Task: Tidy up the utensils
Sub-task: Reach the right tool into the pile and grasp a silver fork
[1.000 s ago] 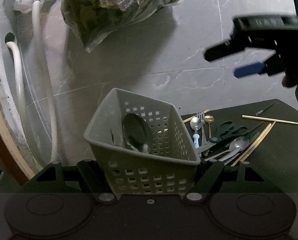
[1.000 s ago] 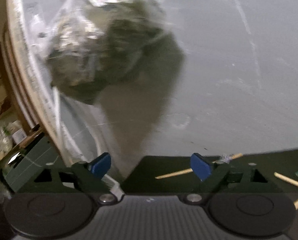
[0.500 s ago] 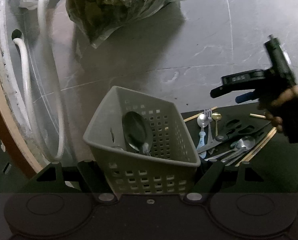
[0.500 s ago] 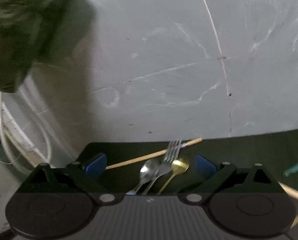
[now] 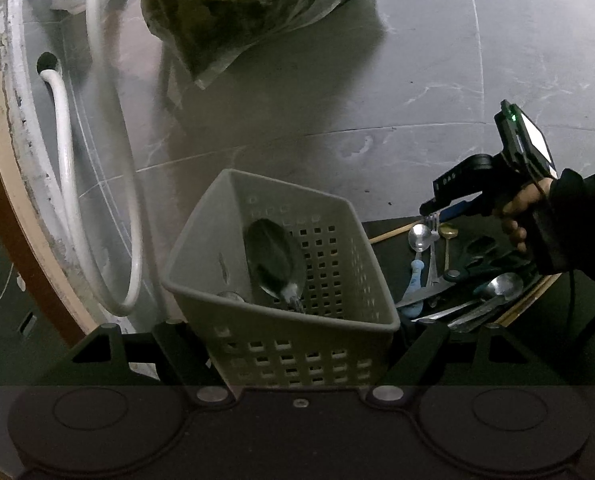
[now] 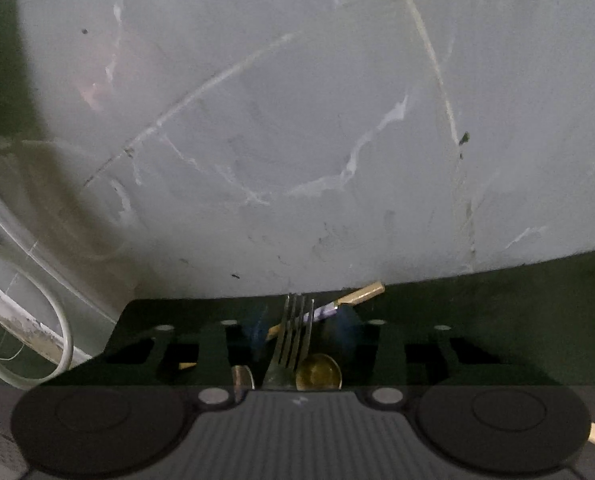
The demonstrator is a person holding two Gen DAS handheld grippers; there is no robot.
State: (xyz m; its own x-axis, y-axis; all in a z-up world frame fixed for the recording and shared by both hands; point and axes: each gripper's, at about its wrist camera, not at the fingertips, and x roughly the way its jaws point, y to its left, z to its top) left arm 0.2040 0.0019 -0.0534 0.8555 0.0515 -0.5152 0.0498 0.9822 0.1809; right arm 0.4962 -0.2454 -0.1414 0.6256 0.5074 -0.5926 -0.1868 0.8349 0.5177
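Note:
A grey perforated basket (image 5: 201,240) sits between the fingers of my left gripper (image 5: 297,332). Its jaws are opening but still touch the basket's sides. A large dark spoon (image 5: 275,264) leans inside it. On the black mat (image 6: 497,320) to the right lie a fork (image 5: 431,240), a silver spoon with a blue handle (image 5: 419,238), a gold spoon (image 5: 448,232) and black scissors (image 5: 477,264). My right gripper (image 6: 297,332) is low over the mat. Its jaws are closing around the fork (image 6: 293,328); the blurred blue pads stand just off the tines. The gold spoon (image 6: 319,372) lies beside it.
A clear plastic bag (image 5: 249,8) of dark stuff lies on the grey marble floor (image 5: 377,80). A white hose (image 5: 69,160) loops at the left. A chopstick (image 6: 361,294) lies past the fork. A hand in a dark sleeve (image 5: 577,220) holds the right gripper.
The right gripper came down and leftward from above the floor to the fork, and its jaws narrowed around it. The left gripper and basket barely moved.

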